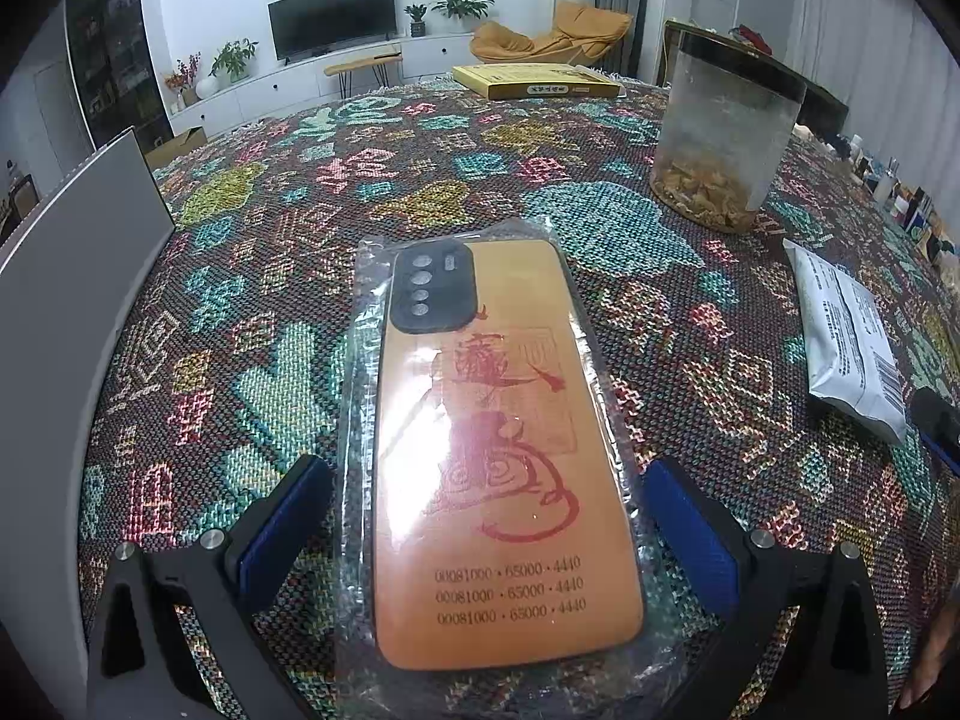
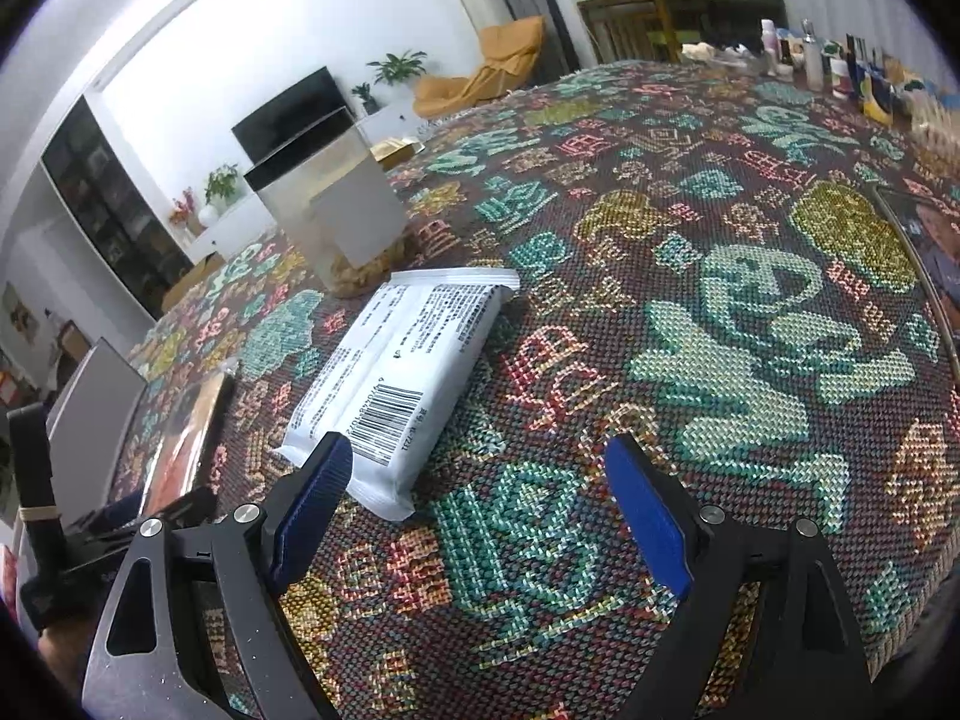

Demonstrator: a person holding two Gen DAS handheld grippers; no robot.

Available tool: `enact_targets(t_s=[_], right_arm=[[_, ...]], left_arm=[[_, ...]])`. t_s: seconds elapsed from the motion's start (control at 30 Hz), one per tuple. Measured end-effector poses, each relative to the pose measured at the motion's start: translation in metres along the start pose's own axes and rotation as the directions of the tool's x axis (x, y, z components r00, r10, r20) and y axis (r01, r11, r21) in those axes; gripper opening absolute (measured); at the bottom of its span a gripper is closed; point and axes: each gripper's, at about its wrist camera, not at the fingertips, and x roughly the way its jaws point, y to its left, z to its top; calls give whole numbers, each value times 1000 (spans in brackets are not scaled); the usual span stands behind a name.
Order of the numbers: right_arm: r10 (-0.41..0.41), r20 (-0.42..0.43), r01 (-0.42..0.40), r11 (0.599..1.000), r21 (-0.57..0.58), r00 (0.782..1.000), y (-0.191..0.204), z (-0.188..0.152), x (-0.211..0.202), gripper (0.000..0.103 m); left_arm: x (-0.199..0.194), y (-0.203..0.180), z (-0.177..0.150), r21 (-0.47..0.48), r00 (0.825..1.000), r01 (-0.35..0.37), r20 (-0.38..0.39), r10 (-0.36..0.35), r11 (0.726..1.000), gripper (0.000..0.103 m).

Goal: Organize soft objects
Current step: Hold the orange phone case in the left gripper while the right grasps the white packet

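An orange phone case in a clear plastic bag (image 1: 498, 438) lies flat on the patterned tablecloth (image 1: 288, 228). My left gripper (image 1: 486, 516) is open, its blue-padded jaws on either side of the case's near half, not touching it. The case also shows edge-on in the right wrist view (image 2: 186, 438). A white soft packet with a barcode (image 2: 408, 360) lies on the cloth; it also shows in the left wrist view (image 1: 852, 342). My right gripper (image 2: 480, 492) is open and empty over the cloth, its left finger (image 2: 312, 504) just at the packet's near corner.
A clear canister with a dark lid and dried bits in the bottom (image 1: 720, 132) stands beyond both items. A yellow box (image 1: 534, 81) lies at the far edge. A grey panel (image 1: 66, 276) stands at the left. Bottles and small items (image 2: 840, 66) crowd the far right edge.
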Motion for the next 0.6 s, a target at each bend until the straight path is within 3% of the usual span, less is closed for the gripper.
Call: enact_targets(t_s=[0.6], right_arm=[[-39,-12,39,999,-29,999,9,-2,3,88]], left_arm=[[0,1,0,0,1000,1,0,-1,1000,103]])
